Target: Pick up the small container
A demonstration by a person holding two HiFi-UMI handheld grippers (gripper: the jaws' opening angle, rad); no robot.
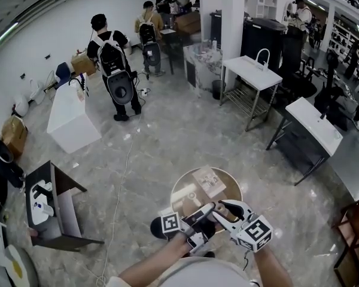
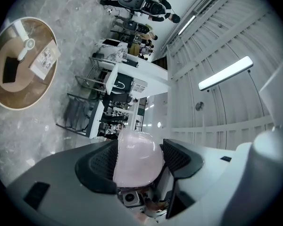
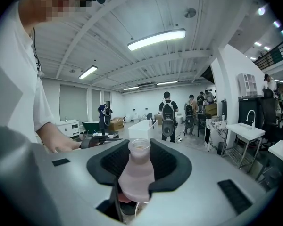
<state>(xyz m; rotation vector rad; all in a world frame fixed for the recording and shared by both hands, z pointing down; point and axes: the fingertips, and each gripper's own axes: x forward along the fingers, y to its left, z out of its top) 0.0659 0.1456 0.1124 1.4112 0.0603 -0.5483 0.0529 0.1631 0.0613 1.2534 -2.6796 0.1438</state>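
In the right gripper view a small pale pink container (image 3: 137, 173) with an open round neck stands upright between the dark pads, and my right gripper (image 3: 137, 166) is shut on its body. In the left gripper view a pale pink domed cap (image 2: 137, 161) sits between the ribbed pads, with my left gripper (image 2: 137, 160) shut on it. The head view shows both grippers close together, tips almost meeting, above the near edge of a round wooden table (image 1: 185, 184): the left gripper (image 1: 204, 213) and the right gripper (image 1: 227, 209). The held pieces are hidden there.
On the round table (image 2: 4, 95) lie a booklet (image 2: 45, 60), a black flat item (image 2: 11, 69) and a white handled item (image 2: 25, 47). A dark open box (image 1: 54, 211) stands at the left. White sink tables (image 1: 251, 73) and several people stand farther off.
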